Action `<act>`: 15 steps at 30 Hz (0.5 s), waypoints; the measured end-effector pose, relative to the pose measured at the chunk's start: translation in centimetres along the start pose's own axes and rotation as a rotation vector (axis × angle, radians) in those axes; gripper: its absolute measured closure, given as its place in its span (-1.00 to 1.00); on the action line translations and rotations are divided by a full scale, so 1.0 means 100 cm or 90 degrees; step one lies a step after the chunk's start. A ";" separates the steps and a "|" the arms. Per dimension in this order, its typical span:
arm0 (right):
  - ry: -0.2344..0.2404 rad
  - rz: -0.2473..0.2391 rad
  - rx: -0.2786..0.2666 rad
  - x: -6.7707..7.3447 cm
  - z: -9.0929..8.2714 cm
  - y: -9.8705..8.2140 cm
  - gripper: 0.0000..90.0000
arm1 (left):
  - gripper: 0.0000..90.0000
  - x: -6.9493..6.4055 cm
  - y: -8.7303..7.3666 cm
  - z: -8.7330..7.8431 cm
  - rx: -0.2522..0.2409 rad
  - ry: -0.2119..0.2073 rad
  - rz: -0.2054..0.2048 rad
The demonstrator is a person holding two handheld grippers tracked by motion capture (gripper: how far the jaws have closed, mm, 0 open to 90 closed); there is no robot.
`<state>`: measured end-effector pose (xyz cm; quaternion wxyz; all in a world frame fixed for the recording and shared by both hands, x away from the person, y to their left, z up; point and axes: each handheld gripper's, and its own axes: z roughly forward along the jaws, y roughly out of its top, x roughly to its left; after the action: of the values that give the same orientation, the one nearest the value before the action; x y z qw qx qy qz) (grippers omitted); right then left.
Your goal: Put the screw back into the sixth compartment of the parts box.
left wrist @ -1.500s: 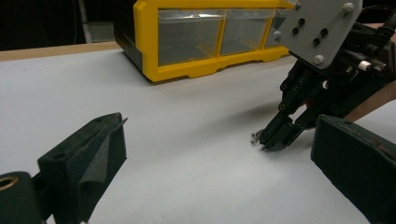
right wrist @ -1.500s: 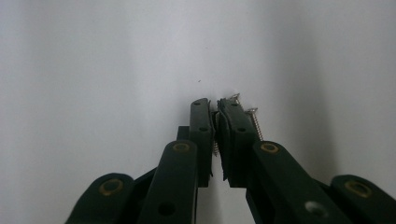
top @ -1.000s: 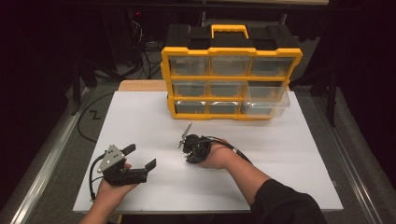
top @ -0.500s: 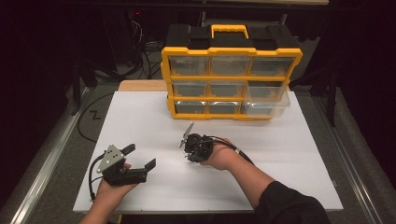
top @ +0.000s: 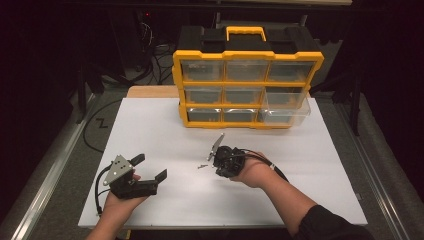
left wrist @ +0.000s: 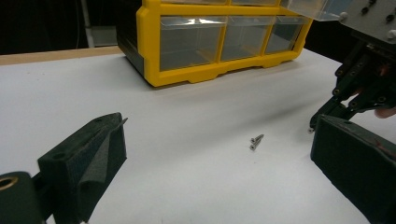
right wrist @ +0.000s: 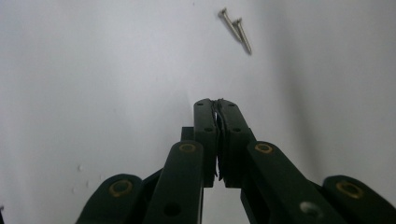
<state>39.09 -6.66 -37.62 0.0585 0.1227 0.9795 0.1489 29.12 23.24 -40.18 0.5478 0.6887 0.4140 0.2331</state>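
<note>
Two small silver screws [top: 202, 165] lie side by side on the white table top [top: 300, 165], also visible as the screws [left wrist: 256, 141] in the left gripper view and the screws [right wrist: 236, 30] in the right gripper view. My right gripper [top: 216, 167] hovers just right of them, tips angled down. Its pads [right wrist: 207, 122] press flat together, so the right gripper [right wrist: 217, 103] is shut, and I see nothing between them. My left gripper [top: 149, 168] rests at the front left, open, jaws wide apart and empty, aimed toward the screws. The left gripper [left wrist: 215, 140] frames them from a distance.
A yellow and black drawer organizer [top: 245, 75] stands at the back of the table. One clear drawer [top: 285, 107] on its lower right is pulled out. A wooden board edge [top: 150, 91] shows behind the white sheet. Cables trail on the floor at the left.
My right gripper has shifted to the right and lifted slightly, staying shut; the two screws now lie uncovered to its left. The left gripper has stayed where it was.
</note>
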 end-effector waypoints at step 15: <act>-0.023 0.048 0.015 -0.001 -0.017 -0.042 1.00 | -0.91 0.001 0.000 0.001 -0.001 0.003 0.000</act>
<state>38.00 -11.04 -37.26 0.0688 0.1629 0.9746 0.1372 29.19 23.26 -40.21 0.5476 0.6877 0.4148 0.2350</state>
